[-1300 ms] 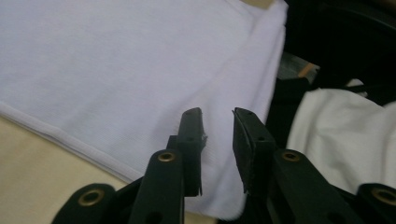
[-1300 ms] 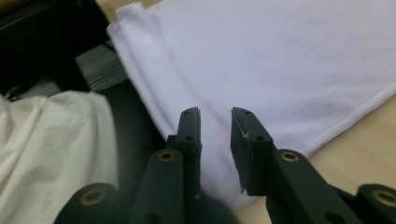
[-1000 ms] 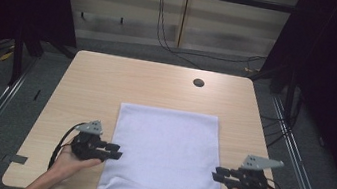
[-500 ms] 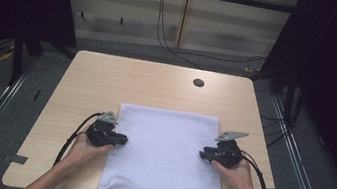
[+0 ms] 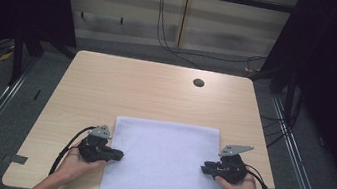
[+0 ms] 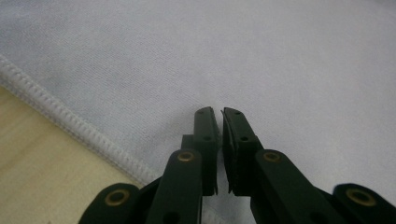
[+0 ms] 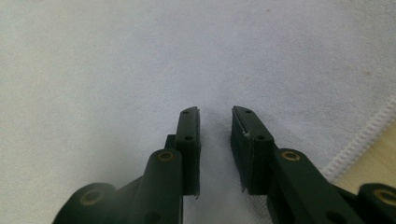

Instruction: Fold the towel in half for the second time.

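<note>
Pale wood table (image 5: pixel 121 90), rounded corners, centre of the high view, its far half bare; dark floor and metal rails to either side; black cables hanging down the back wall at the upper centre.

White towel (image 5: pixel 163 167), folded flat, lower centre of the high view, its near edge reaching the table's front edge; stitched hem running diagonally across the lower left of the left gripper view (image 6: pixel 70 123) and across the lower right of the right gripper view (image 7: pixel 369 133).

Left gripper (image 5: pixel 119 155), lower left of the high view, held in a hand at the towel's left edge, tips over the cloth; jaws nearly closed, a thin slit between them (image 6: pixel 219 112), no cloth caught between them, tips low over the towel just inside the hem.

Right gripper (image 5: pixel 205 169), lower right of the high view, held in a hand at the towel's right edge, tips over the cloth; jaws a little apart, a clear gap showing towel between them (image 7: pixel 215 112), nothing gripped.

Small dark round hole (image 5: pixel 198 83), upper right of the tabletop, well apart from the towel.
</note>
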Demonstrator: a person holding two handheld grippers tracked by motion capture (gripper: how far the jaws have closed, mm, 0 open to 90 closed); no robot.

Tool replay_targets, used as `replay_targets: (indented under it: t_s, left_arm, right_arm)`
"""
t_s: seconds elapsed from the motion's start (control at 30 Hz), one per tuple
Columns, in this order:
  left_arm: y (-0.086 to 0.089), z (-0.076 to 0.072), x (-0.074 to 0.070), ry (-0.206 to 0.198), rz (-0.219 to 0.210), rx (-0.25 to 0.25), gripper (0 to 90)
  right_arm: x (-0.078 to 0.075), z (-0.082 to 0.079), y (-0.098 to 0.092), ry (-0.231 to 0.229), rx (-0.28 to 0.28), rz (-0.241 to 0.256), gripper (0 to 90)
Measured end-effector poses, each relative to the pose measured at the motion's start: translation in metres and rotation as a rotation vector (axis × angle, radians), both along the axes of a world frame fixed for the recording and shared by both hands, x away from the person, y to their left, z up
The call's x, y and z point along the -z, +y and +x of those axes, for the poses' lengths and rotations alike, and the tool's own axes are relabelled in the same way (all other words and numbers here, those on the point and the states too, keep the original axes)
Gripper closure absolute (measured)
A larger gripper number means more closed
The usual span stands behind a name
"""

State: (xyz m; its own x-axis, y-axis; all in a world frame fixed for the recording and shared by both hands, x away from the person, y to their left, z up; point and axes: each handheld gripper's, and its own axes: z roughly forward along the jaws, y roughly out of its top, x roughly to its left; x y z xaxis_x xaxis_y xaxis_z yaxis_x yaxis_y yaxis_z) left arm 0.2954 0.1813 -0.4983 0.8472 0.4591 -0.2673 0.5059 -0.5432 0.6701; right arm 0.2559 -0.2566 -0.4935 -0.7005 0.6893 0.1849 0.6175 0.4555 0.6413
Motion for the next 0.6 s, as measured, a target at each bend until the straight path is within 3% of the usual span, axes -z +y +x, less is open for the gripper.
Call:
replay_targets:
  t_s: [0.13, 0.23, 0.33, 0.5, 0.57, 0.6]
  left_arm:
    - [0.003, -0.001, -0.002, 0.026, -0.011, 0.009, 77.5]
    - [0.006, 0.01, -0.01, -0.012, -0.035, -0.017, 73.2]
    - [0.012, 0.031, -0.022, -0.052, -0.085, -0.073, 72.6]
    - [0.015, 0.066, -0.022, -0.112, -0.067, -0.18, 68.1]
    - [0.014, 0.079, -0.017, -0.094, -0.055, -0.19, 63.4]
    - [0.014, 0.085, -0.014, -0.083, -0.053, -0.195, 61.4]
  right_arm:
    - [-0.002, -0.001, 0.0, 0.015, -0.008, -0.01, 68.8]
    - [-0.005, 0.007, -0.003, -0.013, -0.006, -0.004, 65.3]
    - [-0.015, 0.026, -0.015, -0.062, 0.071, 0.013, 65.4]
    - [-0.025, 0.065, -0.038, -0.139, 0.189, 0.027, 64.4]
    - [-0.022, 0.079, -0.043, -0.131, 0.22, 0.023, 58.4]
    - [-0.02, 0.085, -0.042, -0.125, 0.222, -0.005, 56.6]
